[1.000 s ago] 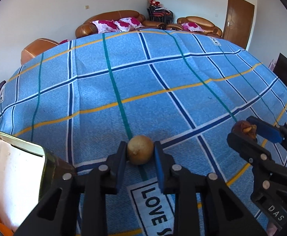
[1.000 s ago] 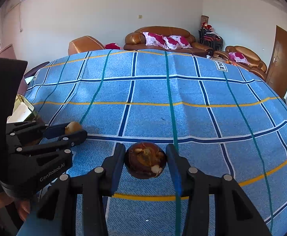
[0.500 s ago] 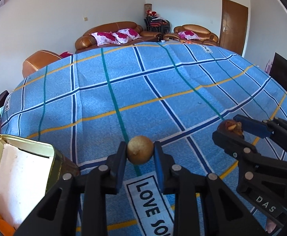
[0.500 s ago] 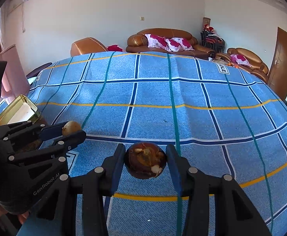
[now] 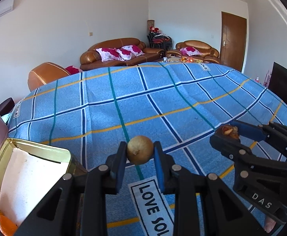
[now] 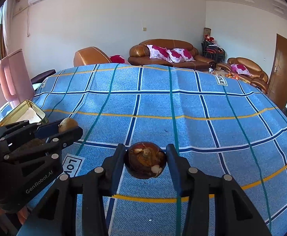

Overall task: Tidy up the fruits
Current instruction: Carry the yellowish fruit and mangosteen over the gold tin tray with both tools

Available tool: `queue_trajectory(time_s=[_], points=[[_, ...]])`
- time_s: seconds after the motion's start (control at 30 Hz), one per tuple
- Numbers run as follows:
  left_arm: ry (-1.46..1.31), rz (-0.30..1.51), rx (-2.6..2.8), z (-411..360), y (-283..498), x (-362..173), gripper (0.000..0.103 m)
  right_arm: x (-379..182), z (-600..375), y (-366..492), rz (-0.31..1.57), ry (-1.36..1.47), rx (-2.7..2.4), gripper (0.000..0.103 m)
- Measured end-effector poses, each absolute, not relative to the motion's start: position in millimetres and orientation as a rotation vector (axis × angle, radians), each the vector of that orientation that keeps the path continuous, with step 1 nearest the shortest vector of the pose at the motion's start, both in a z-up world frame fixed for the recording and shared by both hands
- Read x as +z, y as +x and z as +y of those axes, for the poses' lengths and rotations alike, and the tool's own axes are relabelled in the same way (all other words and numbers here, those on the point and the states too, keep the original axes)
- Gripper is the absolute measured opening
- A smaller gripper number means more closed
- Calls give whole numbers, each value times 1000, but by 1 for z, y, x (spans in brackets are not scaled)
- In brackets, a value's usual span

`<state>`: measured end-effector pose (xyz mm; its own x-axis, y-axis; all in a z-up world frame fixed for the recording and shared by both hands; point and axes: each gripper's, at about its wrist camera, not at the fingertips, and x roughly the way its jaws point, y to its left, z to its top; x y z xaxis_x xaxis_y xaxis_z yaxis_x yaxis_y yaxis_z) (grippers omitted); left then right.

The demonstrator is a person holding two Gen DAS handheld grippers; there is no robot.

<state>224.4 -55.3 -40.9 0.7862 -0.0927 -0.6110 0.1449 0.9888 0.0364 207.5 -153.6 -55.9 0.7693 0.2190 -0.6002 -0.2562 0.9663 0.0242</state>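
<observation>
Through the left wrist camera I see my left hand-held gripper closed to the width of a small round tan fruit, both blue-lined fingers pressed against its sides. The fruit hangs clear above the bench, which is covered in a blue checked cloth with a "LOVE" label just under the fingers. At lower left sits an open gold tin, white paper lining its inside, with orange fruits showing in its near corner. The tin is below and to the left of the fruit I hold, near but apart from it. At right, my right hand-held gripper comes in sideways, gripping a dark brown fruit at its tips. Brown sofas with pink cushions stand beyond the bench.

Through the right wrist camera, my right hand-held gripper is closed partway on the dark brown fruit, a round reddish-brown piece with pale yellowish bits on its face; both fingers touch its sides and it is held off the cloth. The bench spreads ahead. At left, my left hand-held gripper reaches in with the tan fruit between its tips. Just behind it I see the gold tin, its corner and white lining showing. A pink chair stands at the far left edge, and the sofas line the back wall.
</observation>
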Motion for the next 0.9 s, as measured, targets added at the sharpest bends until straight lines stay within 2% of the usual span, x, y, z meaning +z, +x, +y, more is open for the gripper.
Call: queue_trajectory(time_s=[0.9], points=[[101, 494, -97, -56, 189, -25, 28, -45, -155, 187, 513, -75, 284, 45]])
